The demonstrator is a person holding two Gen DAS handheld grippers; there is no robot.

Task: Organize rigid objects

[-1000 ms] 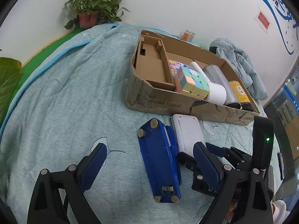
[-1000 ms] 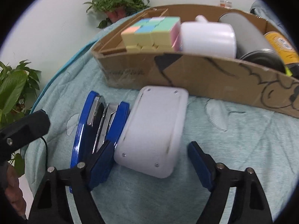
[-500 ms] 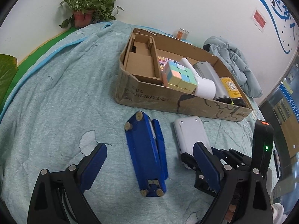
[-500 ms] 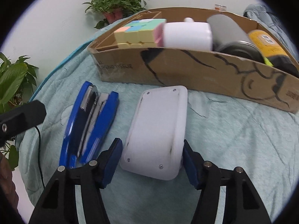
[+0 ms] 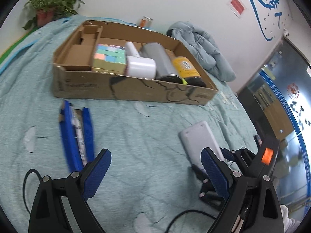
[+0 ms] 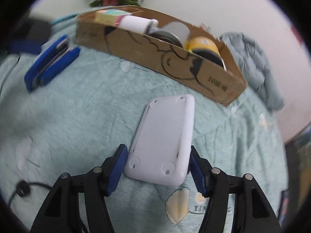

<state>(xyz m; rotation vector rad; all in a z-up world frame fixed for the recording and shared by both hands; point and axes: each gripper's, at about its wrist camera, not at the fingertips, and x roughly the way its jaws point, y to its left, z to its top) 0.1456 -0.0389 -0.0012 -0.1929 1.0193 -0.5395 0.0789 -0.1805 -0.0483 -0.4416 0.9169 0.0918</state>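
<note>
White device (image 6: 165,136) is lying clamped in the right hand-held gripper (image 6: 155,167), pointing toward 12 o'clock; left hand-held gripper (image 5: 155,172) is gaping empty.

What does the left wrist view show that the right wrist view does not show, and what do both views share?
Only the left wrist view: the open, empty left gripper, the cardboard divider section at the box's end, and an orange-labelled can by the wall.

Only the right wrist view: the right gripper closed on the flat white plastic device, both fingers against its sides, and the screws in its panel.

Both: the brown cardboard box, the blue stapler, the pastel puzzle cube, the yellow-labelled can and the green quilt.
</note>
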